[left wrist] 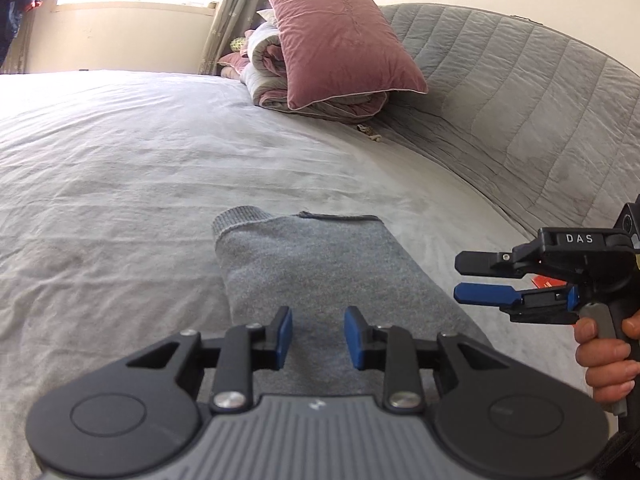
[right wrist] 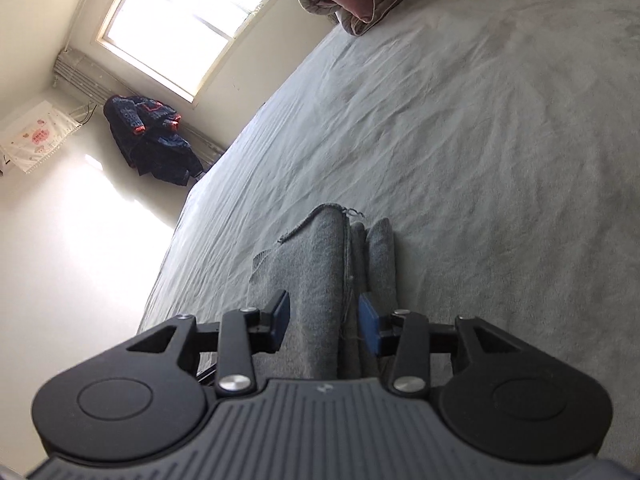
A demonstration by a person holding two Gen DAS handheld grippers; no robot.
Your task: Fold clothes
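A grey knit garment (left wrist: 316,268) lies folded into a narrow stack on the bed, its ribbed cuff at the far left corner. My left gripper (left wrist: 318,338) is open above its near end, holding nothing. My right gripper (left wrist: 460,278) shows at the right of the left wrist view, turned on its side, open, just beyond the garment's right edge. In the right wrist view the right gripper (right wrist: 324,326) is open with the folded garment's (right wrist: 316,272) layered edge between its fingers; they are not closed on it.
The bed sheet (left wrist: 140,168) is pale grey and wrinkled. A pink pillow (left wrist: 340,40) rests on a rolled quilt (left wrist: 264,76) at the far end, by a grey quilted headboard (left wrist: 520,92). A window (right wrist: 188,20) and dark hanging clothes (right wrist: 154,140) are beyond the bed.
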